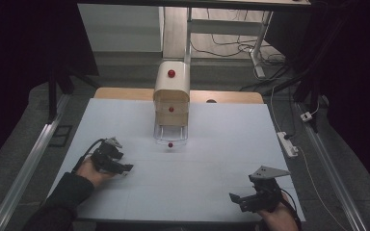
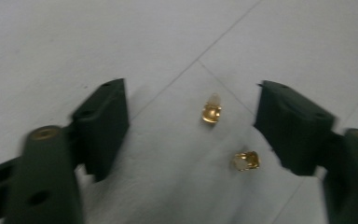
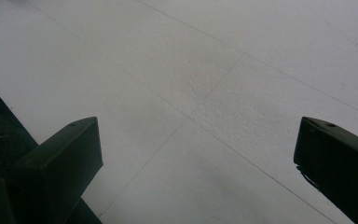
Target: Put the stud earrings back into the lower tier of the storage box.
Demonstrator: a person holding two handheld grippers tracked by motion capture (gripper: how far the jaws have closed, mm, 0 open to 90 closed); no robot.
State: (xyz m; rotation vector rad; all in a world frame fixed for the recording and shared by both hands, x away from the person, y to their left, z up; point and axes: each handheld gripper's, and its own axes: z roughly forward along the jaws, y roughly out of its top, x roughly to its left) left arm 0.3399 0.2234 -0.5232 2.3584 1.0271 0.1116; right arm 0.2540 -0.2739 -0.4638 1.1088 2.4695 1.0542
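Two small gold pieces with pale stones lie on the white table top, one (image 2: 211, 111) farther off and one (image 2: 247, 160) closer, near the right jaw. My left gripper (image 2: 191, 88) stands open around them, and neither pad touches them. In the high view this left gripper (image 1: 124, 168) rests low at the table's left, pointing right. My right gripper (image 1: 238, 201) sits near the front right edge. Its jaws (image 3: 198, 123) are open over bare table. A cream drawer cabinet (image 1: 172, 91) with red knobs stands at the middle back. Its clear bottom drawer (image 1: 170, 134) is pulled out.
The white table (image 1: 212, 159) ends in a wooden strip behind the cabinet. A white power strip (image 1: 287, 143) with its cable lies off the right edge. Metal rails (image 1: 29, 163) run along both sides. A desk frame and cables stand on the floor beyond.
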